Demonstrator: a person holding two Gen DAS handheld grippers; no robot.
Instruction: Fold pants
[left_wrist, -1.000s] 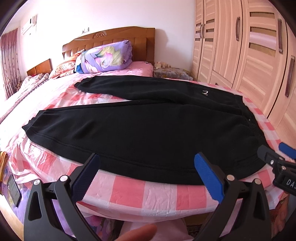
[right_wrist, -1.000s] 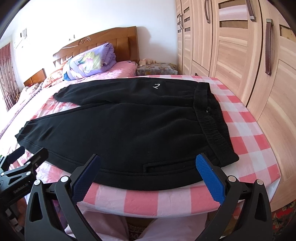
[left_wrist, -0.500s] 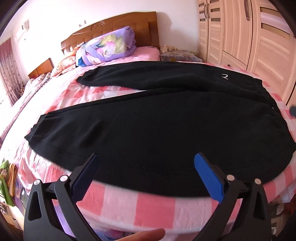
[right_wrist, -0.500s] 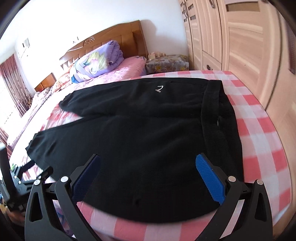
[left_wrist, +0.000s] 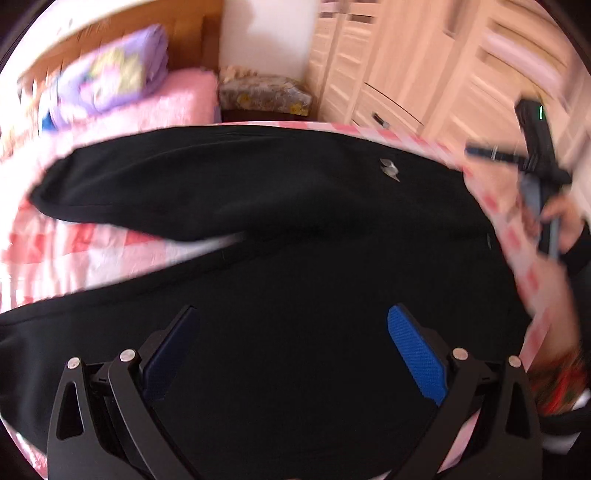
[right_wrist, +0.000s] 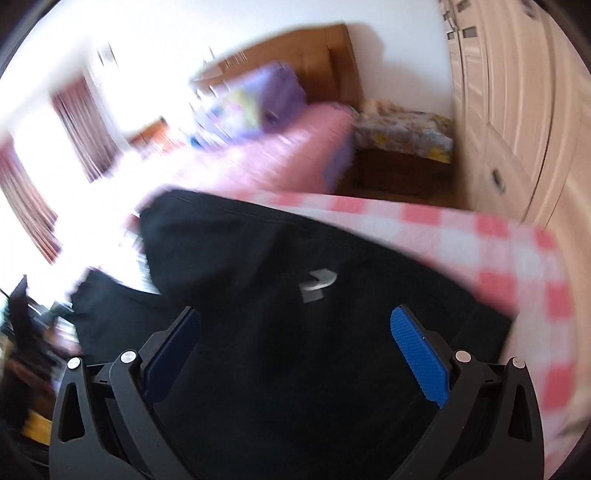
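No fold yet: pants (left_wrist: 295, 229) lie flat on bed (right_wrist: 480, 236), both hand-held grippers, left (left_wrist: 291, 354) and right (right_wrist: 295, 356), wide apart, empty.

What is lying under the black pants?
The black pants lie on a pink-and-white checkered bed sheet, visible around their edges. Whatever is directly beneath the fabric is covered, and both views are blurred.

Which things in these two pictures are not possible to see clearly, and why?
- Right gripper, left wrist view: motion blur; open or shut unreadable there.
- Pants near edge, both views: hidden behind the gripper frames.
- Pants logo, right wrist view: smeared, unreadable.
- Lower leg cuff, right wrist view: blurred, lost in window glare.
- Left gripper: contact with cloth unclear.
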